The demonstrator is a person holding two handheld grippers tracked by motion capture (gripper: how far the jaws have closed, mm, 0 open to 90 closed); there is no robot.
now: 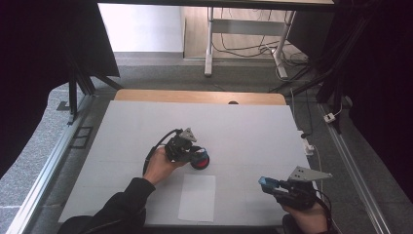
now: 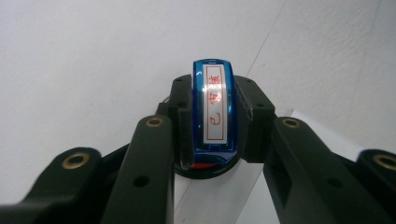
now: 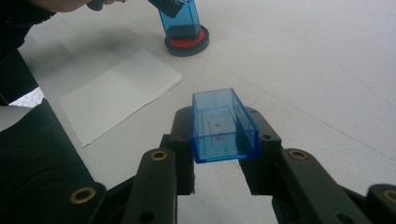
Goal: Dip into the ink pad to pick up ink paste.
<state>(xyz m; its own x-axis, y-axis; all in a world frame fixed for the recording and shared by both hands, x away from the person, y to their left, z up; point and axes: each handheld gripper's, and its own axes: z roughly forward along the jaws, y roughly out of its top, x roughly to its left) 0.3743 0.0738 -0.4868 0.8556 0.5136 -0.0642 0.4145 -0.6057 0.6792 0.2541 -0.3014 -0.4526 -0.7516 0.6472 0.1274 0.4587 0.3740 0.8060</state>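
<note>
My left gripper (image 1: 193,153) is shut on a blue stamp (image 2: 215,107) with a white label bearing red characters. The stamp's lower end rests on a round black ink pad with a red face (image 2: 205,169), near the table's middle (image 1: 200,162). My right gripper (image 3: 222,119), near the front right edge, is shut on a clear blue rectangular cap (image 3: 223,128), held open end up above the table. In the right gripper view the stamp (image 3: 183,21) stands on the ink pad (image 3: 187,45) farther off. In the high view the cap (image 1: 267,183) shows at the right gripper's (image 1: 271,185) tip.
A white sheet of paper (image 1: 197,197) lies flat at the front middle of the white table (image 1: 243,126), between the two hands. The person's dark sleeve (image 1: 117,207) comes in at the front left. Cables and a frame stand beyond the table's far edge.
</note>
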